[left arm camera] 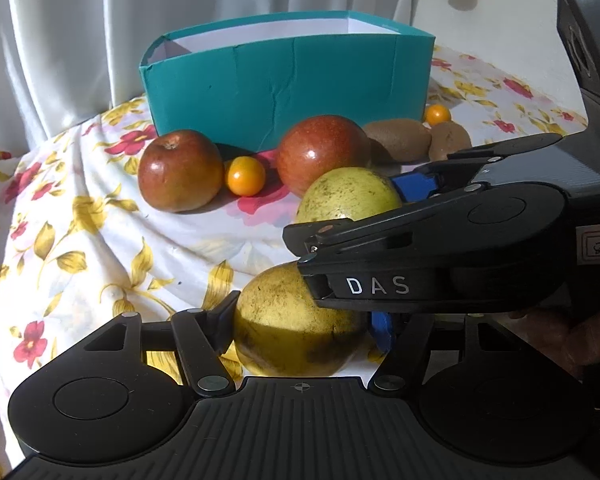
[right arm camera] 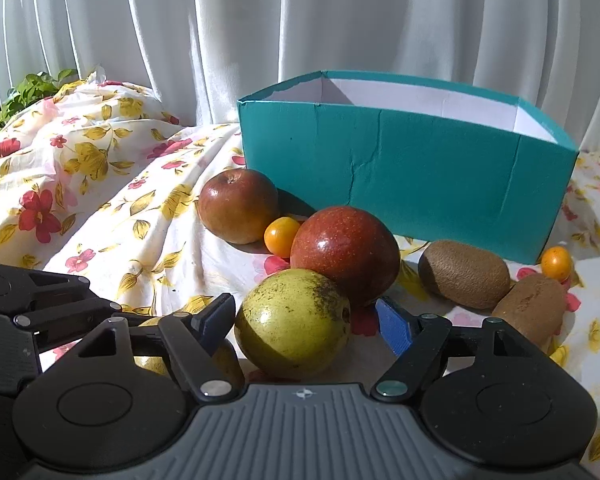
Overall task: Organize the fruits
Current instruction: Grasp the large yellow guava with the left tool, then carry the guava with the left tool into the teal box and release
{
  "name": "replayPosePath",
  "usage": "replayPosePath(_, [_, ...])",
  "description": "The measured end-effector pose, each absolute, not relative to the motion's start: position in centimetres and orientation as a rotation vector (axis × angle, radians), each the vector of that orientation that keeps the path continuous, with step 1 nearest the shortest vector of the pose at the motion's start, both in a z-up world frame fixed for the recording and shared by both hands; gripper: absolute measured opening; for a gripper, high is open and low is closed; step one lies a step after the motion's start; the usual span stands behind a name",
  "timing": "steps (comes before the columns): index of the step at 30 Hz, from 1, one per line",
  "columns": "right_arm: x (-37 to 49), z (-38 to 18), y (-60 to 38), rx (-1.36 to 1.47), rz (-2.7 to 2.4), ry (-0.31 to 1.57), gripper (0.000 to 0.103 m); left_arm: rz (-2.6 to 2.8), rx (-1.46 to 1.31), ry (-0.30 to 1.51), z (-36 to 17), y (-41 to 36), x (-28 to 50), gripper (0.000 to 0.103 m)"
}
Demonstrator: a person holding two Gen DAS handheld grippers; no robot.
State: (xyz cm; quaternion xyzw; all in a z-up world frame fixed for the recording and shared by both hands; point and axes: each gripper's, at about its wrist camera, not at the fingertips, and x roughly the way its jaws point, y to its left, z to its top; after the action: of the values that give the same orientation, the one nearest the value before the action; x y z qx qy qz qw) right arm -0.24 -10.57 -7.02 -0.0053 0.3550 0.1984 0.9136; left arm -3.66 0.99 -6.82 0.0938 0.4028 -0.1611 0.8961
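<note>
- White curtains (right arm camera: 220, 40) hang behind a flowered cloth (right arm camera: 112, 208).
- Left gripper (left arm camera: 304, 320) clamps one pear (left arm camera: 296, 320).
- Right gripper (right arm camera: 304, 320) stands open around another pear (right arm camera: 292, 320), untouched.
- Apples (right arm camera: 344, 252) and kiwis (right arm camera: 464, 272) crowd before the teal box (right arm camera: 404, 184).

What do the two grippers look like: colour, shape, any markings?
Both are matte black plastic with round pivot discs, silver rivets and a ribbed grey base. The left gripper and right gripper have blue finger pads. One arm of the right gripper bears white letters "DAS" and a handwritten label.
</note>
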Motion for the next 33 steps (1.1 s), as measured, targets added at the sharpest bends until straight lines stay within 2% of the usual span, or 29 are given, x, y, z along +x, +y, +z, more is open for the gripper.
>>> replayPosePath(2, [0.0,-7.3,-10.5,0.001,0.423,0.754,0.064,-0.334,0.193,0.837,-6.8,1.2,-3.7,0.069])
replayPosePath(13, [-0.4,-6.5,-11.8,0.013,0.368,0.745,0.061,-0.273,0.179,0.862,-5.7,2.3,-3.1,0.069])
replayPosePath(21, [0.0,-1.6,-14.8,0.020,0.262,0.603,0.061,-0.227,0.175,0.728,0.4,1.4,-0.6,0.069])
replayPosePath(33, [4.2,6.6,-17.6,-0.055,0.107,0.330,0.061,-0.020,0.097,0.602,9.7,0.0,8.7,0.069])
